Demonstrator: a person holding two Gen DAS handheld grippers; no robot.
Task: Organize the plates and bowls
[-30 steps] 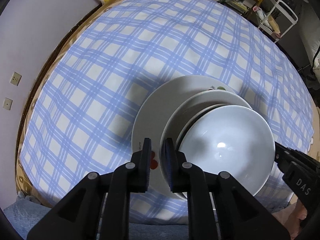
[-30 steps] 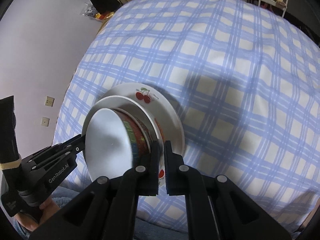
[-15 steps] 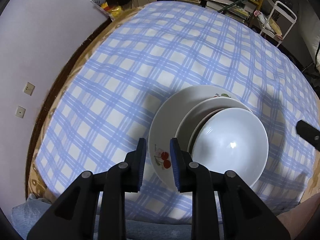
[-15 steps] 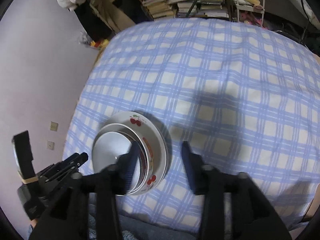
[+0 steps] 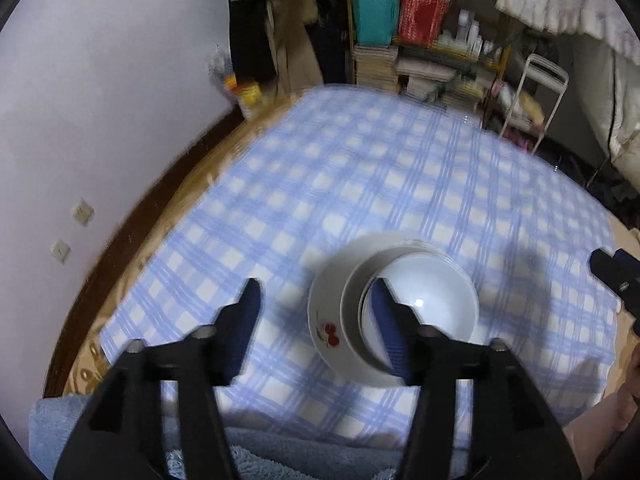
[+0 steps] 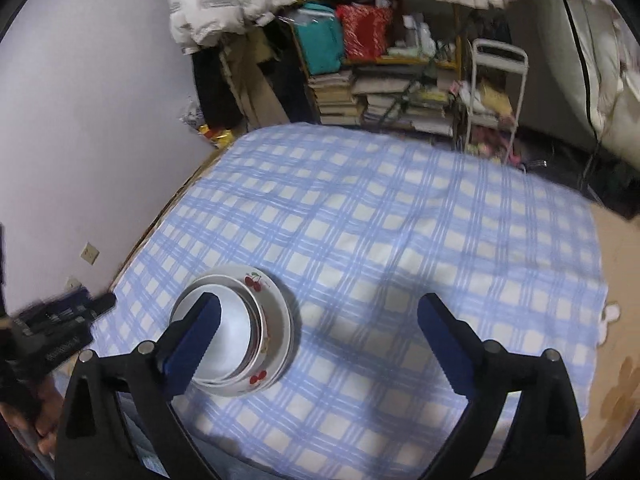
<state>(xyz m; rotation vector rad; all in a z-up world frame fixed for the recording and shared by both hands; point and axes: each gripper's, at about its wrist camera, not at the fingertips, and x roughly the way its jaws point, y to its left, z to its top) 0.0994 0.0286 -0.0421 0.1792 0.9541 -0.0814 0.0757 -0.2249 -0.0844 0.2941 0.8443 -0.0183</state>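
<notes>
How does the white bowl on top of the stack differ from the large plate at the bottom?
The white bowl is deep and plain inside; the large plate is shallow and flat, with red cherries printed on its rim. The bowl is narrower, so the plate's rim shows around the stack. The bowl sits on other dishes, while the plate lies directly on the checked cloth. Both are round and white, and neither gripper touches them.
</notes>
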